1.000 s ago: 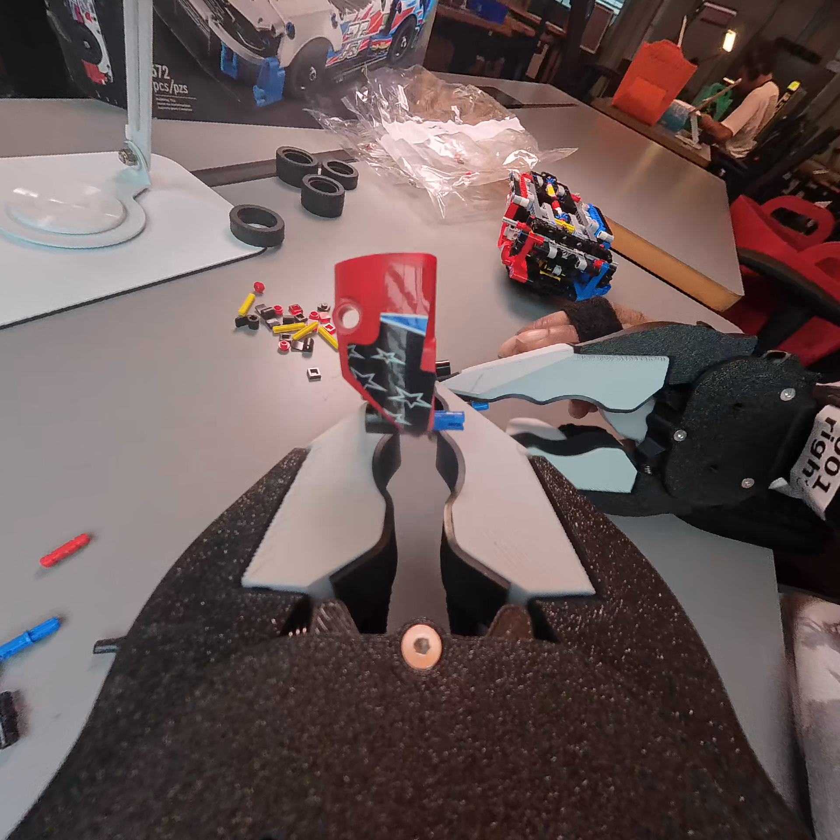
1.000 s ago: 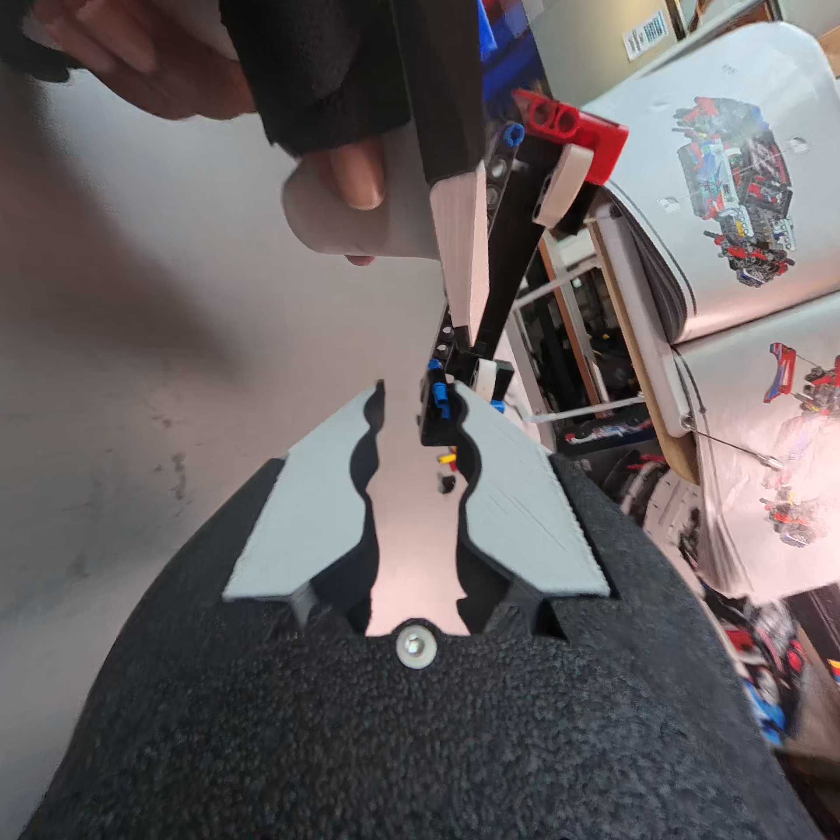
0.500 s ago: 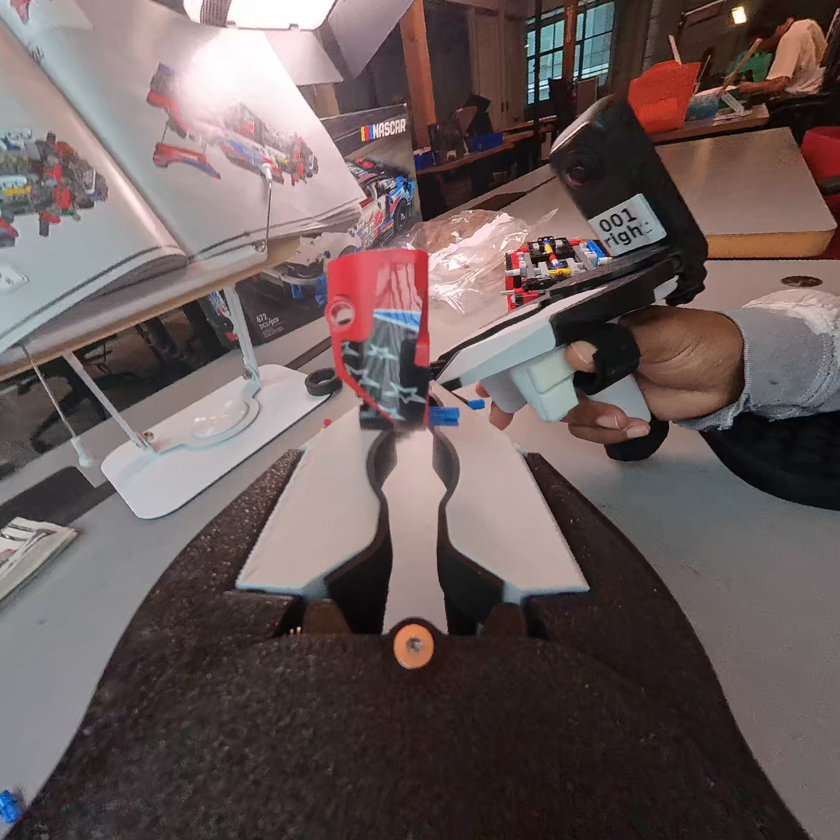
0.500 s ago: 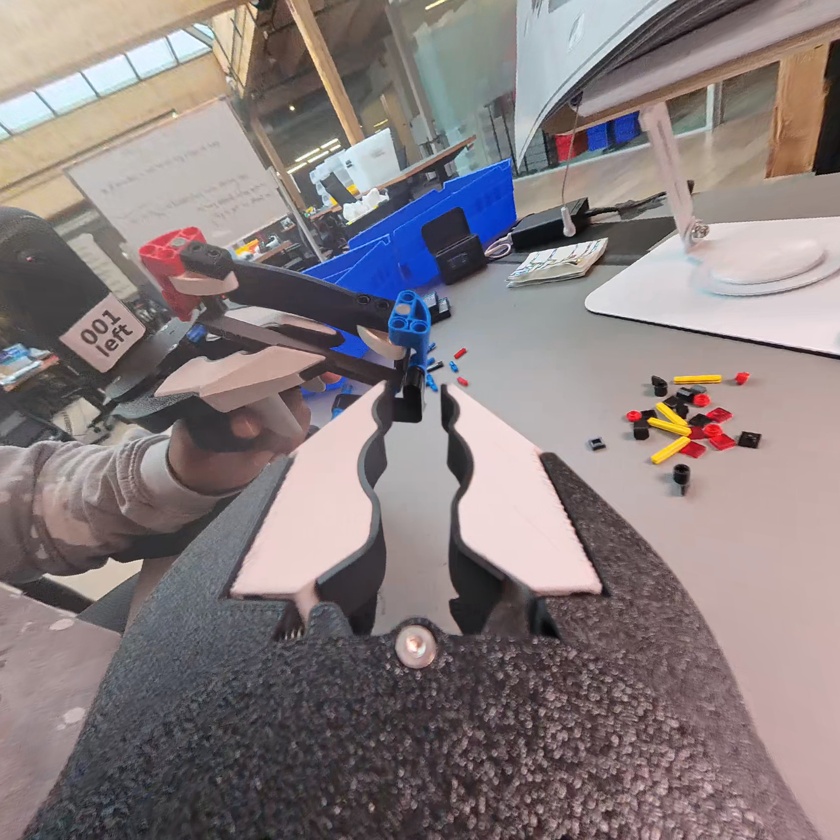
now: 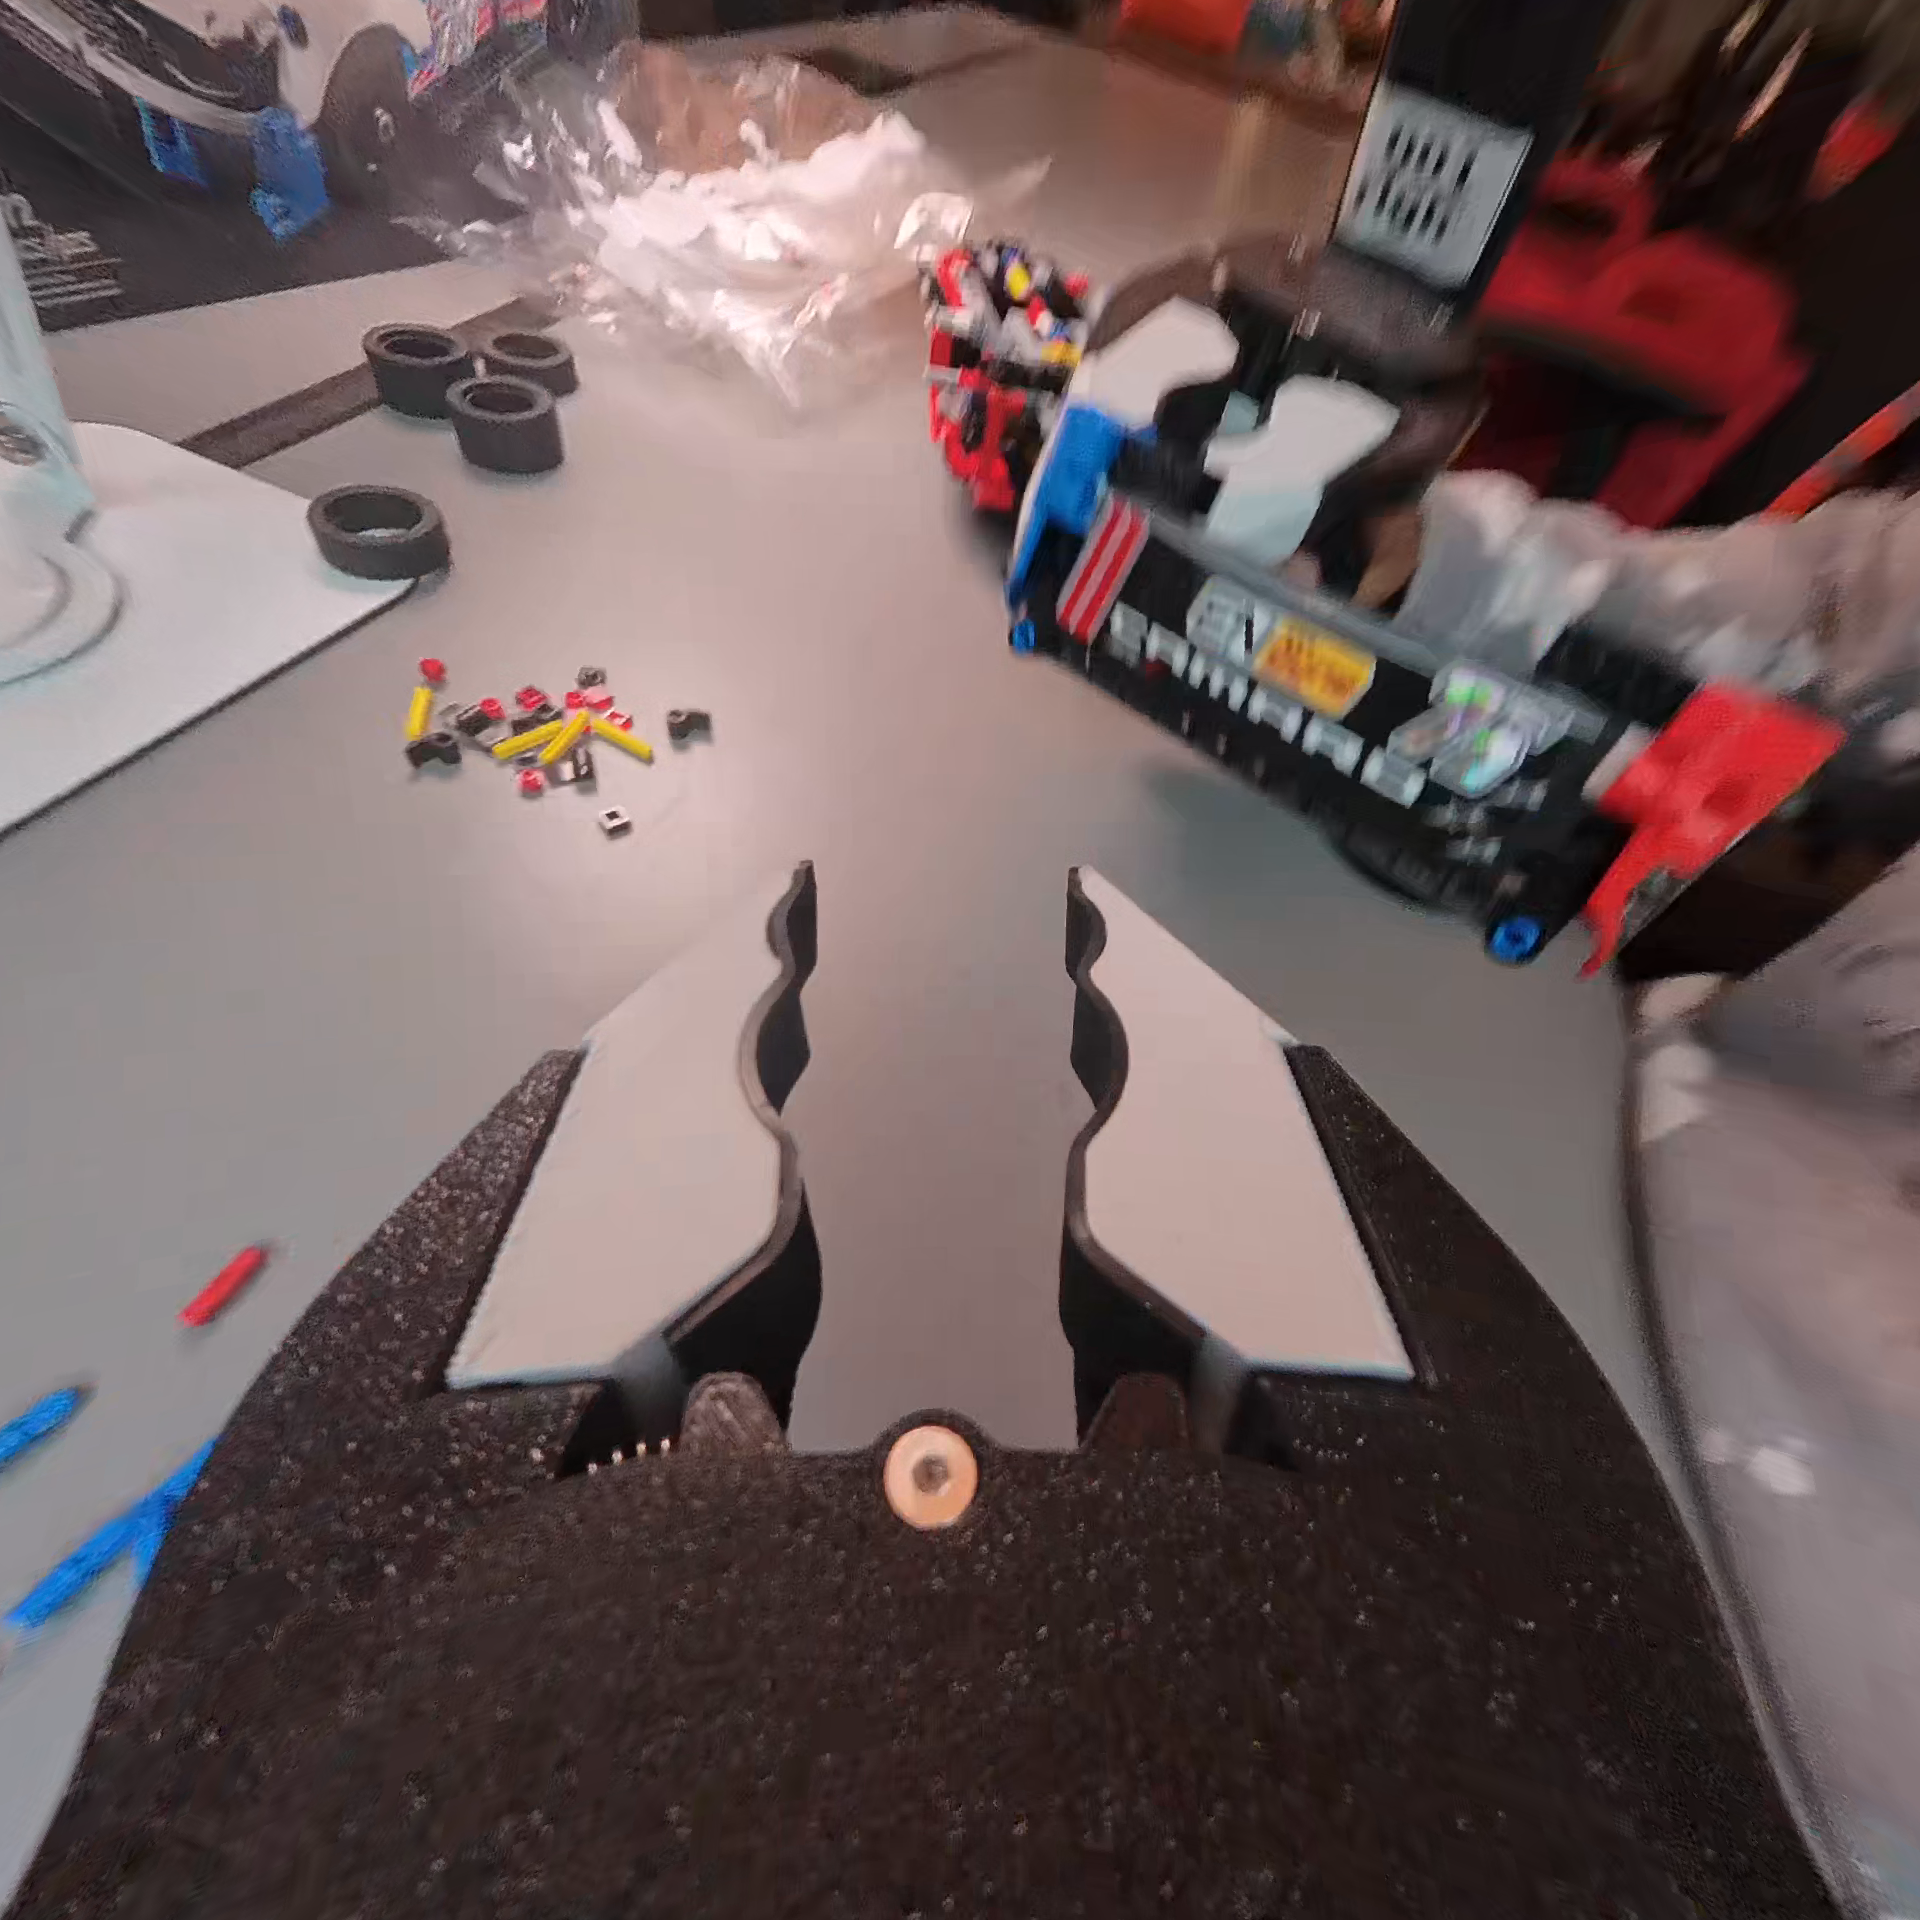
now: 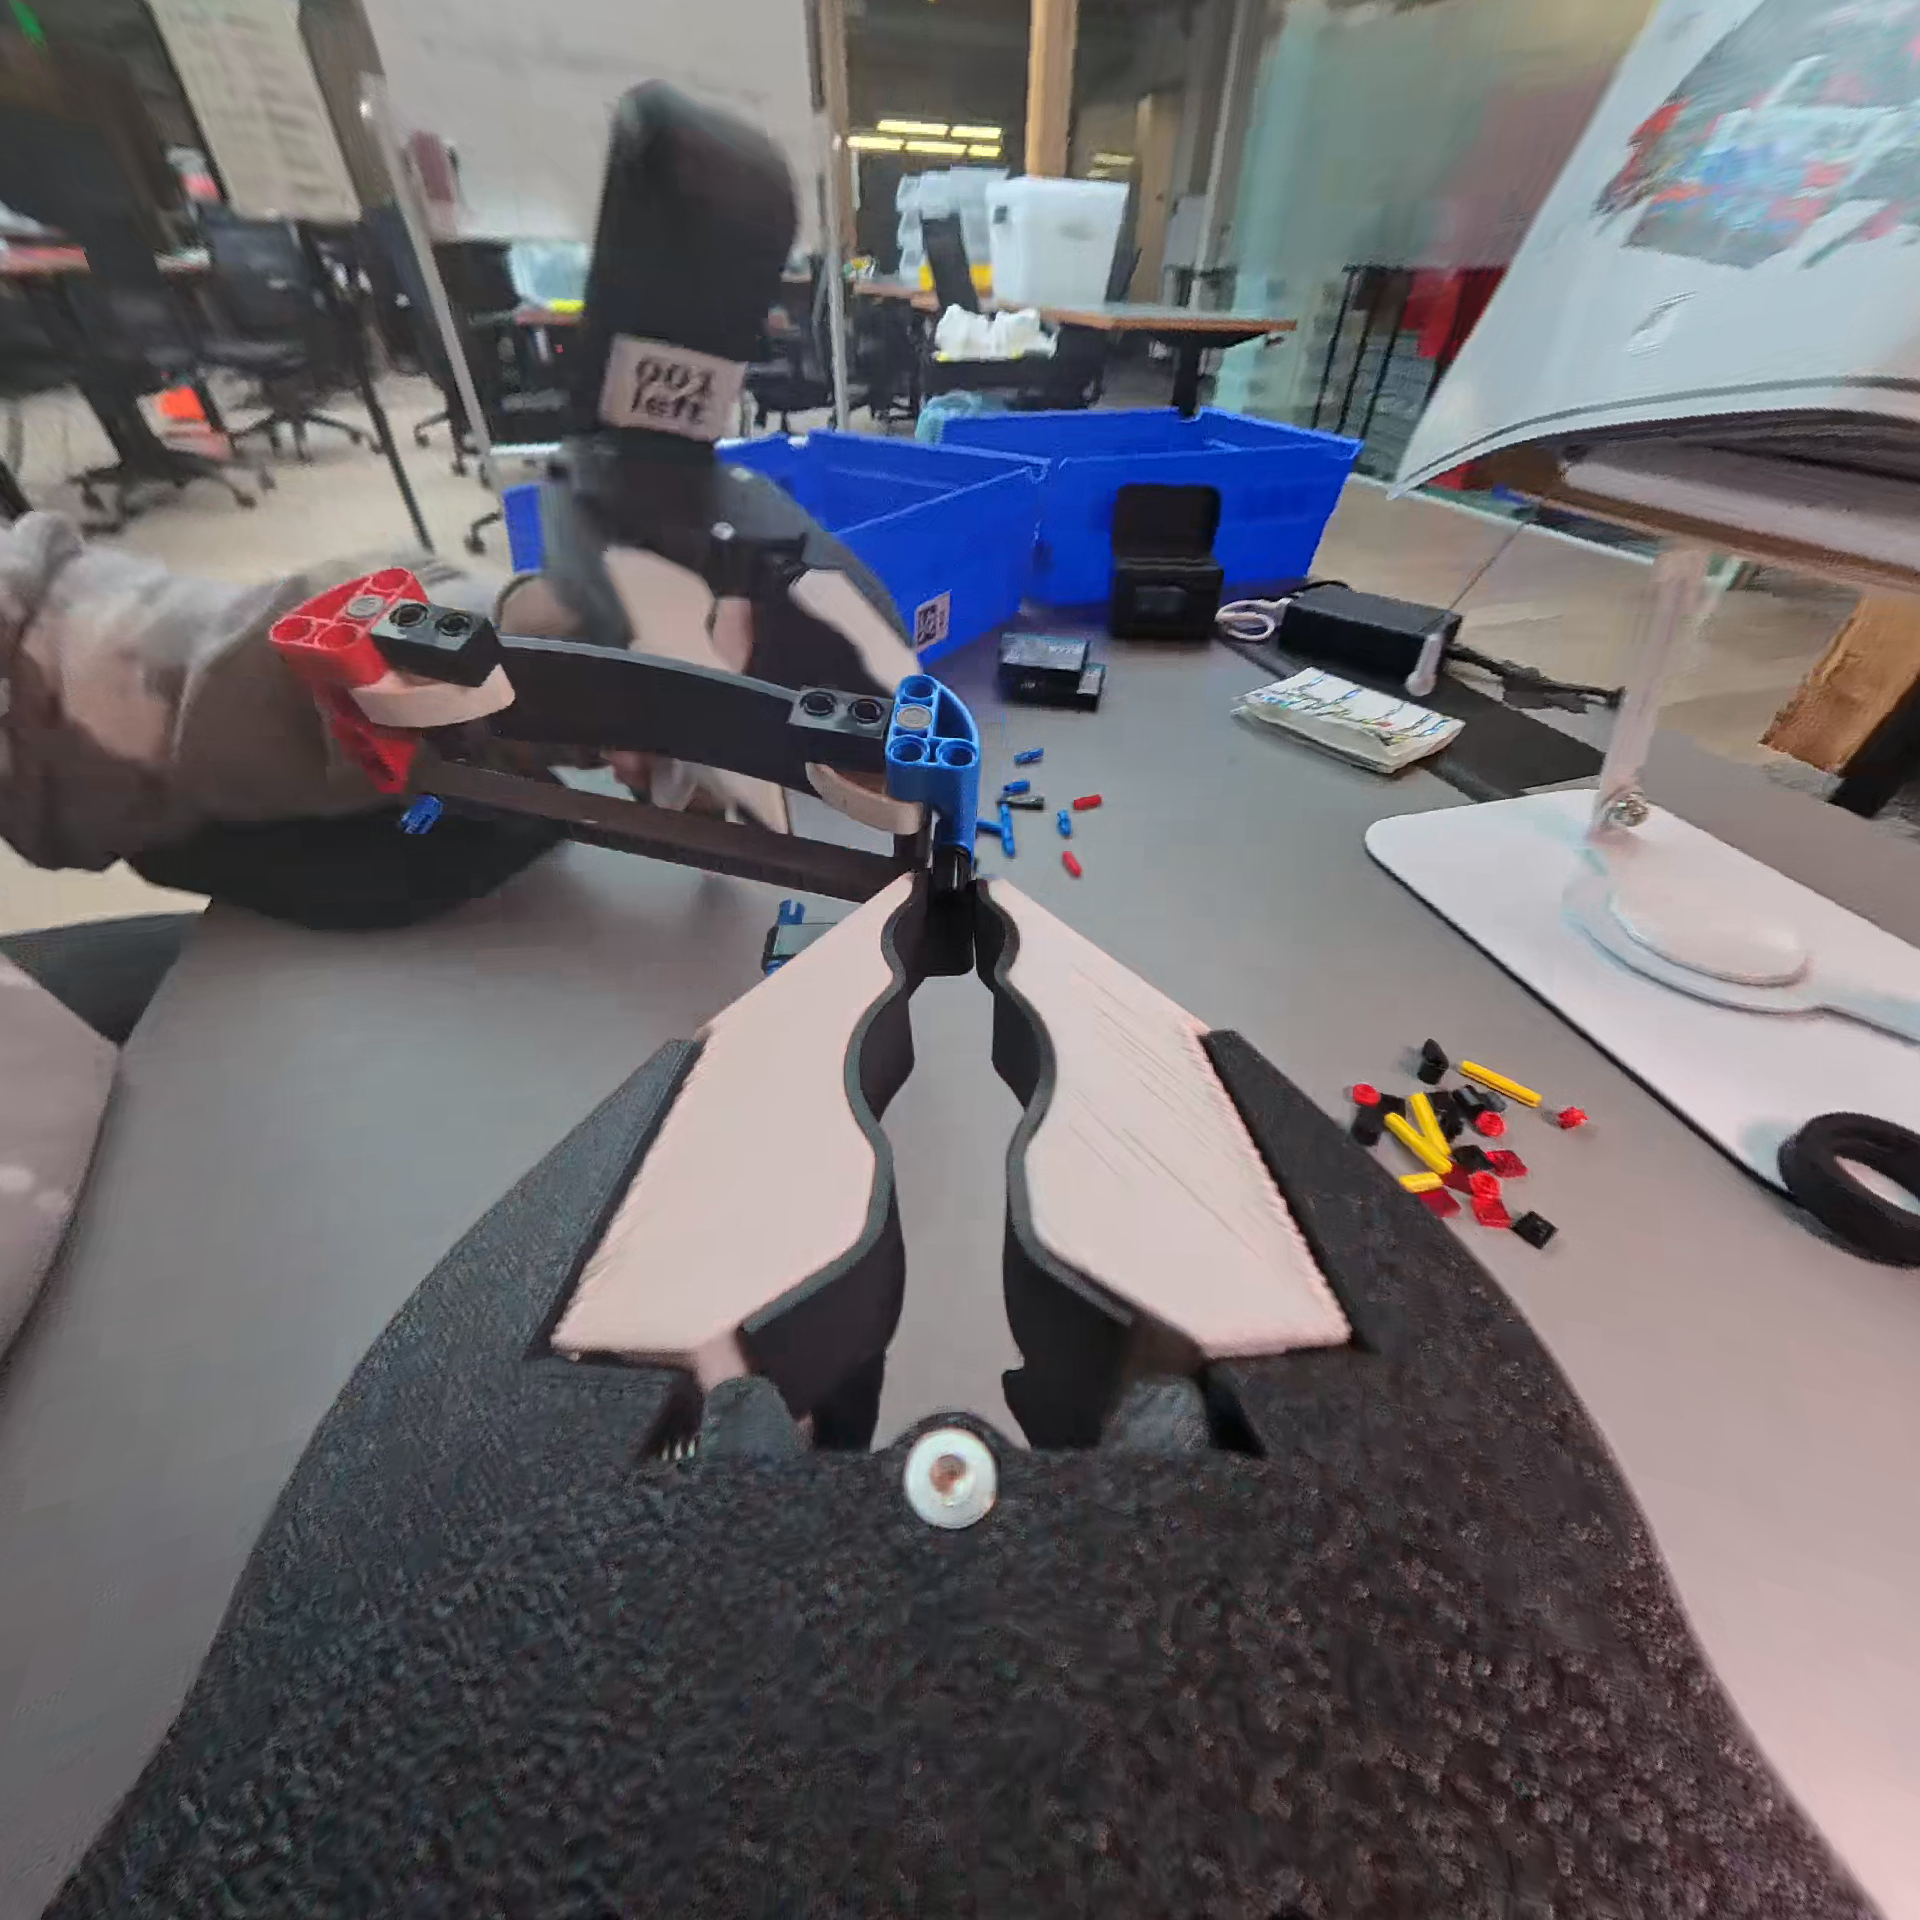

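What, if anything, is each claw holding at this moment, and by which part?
The right claw is shut on the black side panel assembly, gripping its blue-cornered end. The left claw is open and empty.

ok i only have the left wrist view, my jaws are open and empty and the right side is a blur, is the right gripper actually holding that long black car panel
Observer: Yes. The right gripper is shut on a small black piece just under the blue corner piece at one end of the long panel.
Operator: whats up on that white stand, i only see its base
Observer: An open instruction booklet with coloured pictures of the model.
Operator: and past the right grippers tips
Observer: Blue bins at the far edge of the table, with a black box in front of them.
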`<action>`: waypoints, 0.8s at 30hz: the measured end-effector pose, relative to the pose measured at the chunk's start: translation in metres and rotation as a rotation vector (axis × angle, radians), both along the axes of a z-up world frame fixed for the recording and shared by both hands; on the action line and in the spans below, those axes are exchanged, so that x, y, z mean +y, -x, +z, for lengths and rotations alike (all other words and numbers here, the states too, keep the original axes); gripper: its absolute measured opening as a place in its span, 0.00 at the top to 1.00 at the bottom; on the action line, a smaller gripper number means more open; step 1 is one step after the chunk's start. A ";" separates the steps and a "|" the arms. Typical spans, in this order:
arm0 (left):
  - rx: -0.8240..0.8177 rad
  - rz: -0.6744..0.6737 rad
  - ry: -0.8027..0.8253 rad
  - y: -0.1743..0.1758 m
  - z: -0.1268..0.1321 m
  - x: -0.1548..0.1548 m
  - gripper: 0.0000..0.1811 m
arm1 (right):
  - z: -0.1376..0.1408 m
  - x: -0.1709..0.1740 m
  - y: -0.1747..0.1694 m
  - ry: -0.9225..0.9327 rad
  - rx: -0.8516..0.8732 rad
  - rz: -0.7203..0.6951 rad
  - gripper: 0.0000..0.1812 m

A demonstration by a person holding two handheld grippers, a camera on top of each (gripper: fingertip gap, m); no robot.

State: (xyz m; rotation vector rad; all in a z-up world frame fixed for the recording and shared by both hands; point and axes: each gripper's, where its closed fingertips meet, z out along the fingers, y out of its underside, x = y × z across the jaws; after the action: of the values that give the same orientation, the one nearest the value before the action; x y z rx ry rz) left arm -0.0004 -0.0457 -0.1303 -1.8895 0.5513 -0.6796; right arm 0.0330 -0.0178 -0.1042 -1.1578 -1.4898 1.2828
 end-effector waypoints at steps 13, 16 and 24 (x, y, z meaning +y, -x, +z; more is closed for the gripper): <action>-0.053 -0.231 0.055 -0.038 0.002 -0.025 0.81 | -0.040 -0.045 0.014 -0.127 -0.182 0.142 0.96; -0.035 -0.161 0.034 -0.035 0.001 -0.017 0.82 | -0.041 -0.037 0.015 -0.128 -0.193 0.087 0.96; -0.030 0.062 0.026 -0.018 -0.004 0.006 0.84 | -0.039 -0.011 0.017 -0.044 -0.185 -0.073 0.96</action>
State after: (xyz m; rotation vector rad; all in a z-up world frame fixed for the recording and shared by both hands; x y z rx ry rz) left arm 0.0176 -0.0399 -0.1348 -1.9095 0.4654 -0.6764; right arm 0.0155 -0.0289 -0.1432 -1.3188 -1.5856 1.1133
